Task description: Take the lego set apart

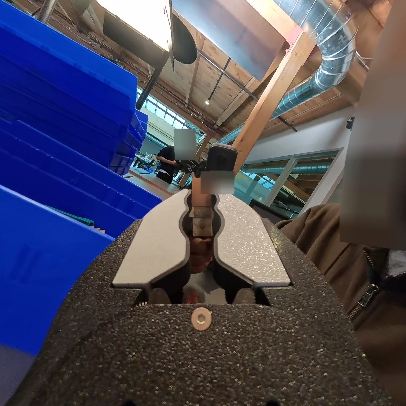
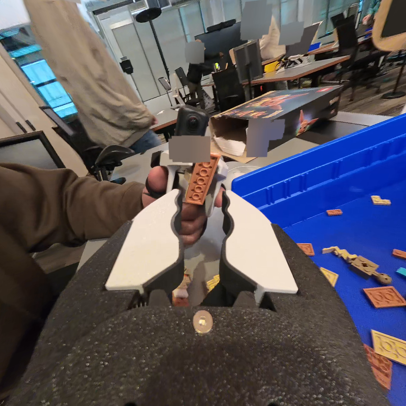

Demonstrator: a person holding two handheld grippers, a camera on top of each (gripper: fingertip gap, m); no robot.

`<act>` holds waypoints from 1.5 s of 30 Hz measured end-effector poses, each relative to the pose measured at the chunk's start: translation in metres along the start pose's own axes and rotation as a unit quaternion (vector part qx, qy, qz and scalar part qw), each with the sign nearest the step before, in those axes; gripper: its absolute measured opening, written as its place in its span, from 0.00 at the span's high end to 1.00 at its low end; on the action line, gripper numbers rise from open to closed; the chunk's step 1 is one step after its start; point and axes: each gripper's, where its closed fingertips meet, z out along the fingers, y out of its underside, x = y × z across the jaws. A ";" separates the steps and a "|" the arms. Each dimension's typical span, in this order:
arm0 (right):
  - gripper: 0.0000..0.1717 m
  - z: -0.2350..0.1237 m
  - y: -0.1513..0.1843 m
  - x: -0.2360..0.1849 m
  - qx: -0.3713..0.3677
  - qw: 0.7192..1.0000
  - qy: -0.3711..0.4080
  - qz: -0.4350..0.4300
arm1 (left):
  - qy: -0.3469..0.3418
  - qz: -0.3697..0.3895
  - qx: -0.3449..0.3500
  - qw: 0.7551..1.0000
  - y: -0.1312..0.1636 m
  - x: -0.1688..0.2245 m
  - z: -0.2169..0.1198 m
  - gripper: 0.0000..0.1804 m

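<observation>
My left gripper (image 1: 203, 195) is shut on a long orange plate (image 1: 198, 194) with small tan-grey plates (image 1: 201, 222) attached to it. It holds them upright in the air. In the right wrist view the same orange plate (image 2: 201, 180) faces me underside on, clamped between the left gripper's white fingers (image 2: 171, 178), with a hand (image 2: 158, 182) around that gripper. My right gripper (image 2: 202, 197) is open just below the plate's lower end, and its pads do not touch the plate. The right gripper's black camera (image 1: 222, 158) shows beyond the plate in the left wrist view.
A blue bin (image 2: 329, 167) at the right holds several loose orange, tan and yellow plates (image 2: 383, 296). Stacked blue bins (image 1: 66, 109) stand at the left. An open cardboard box (image 2: 285, 109) lies on the table behind. A brown sleeve (image 2: 66, 204) reaches in from the left. Only a small space, under 4 cm, lies between the two pairs of fingers.
</observation>
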 end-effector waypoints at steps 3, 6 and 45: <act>0.85 0.000 0.003 -0.005 -0.001 1.000 -0.019 0.008 | -0.002 0.008 -0.010 1.000 0.005 0.001 0.003 0.91; 0.90 -0.001 0.004 -0.006 0.003 1.000 -0.024 0.009 | -0.001 0.013 -0.014 1.000 0.008 0.001 0.004 0.91; 0.91 -0.029 0.005 -0.022 0.073 0.987 -0.143 0.021 | -0.024 0.164 -0.116 0.979 0.038 0.019 0.018 0.85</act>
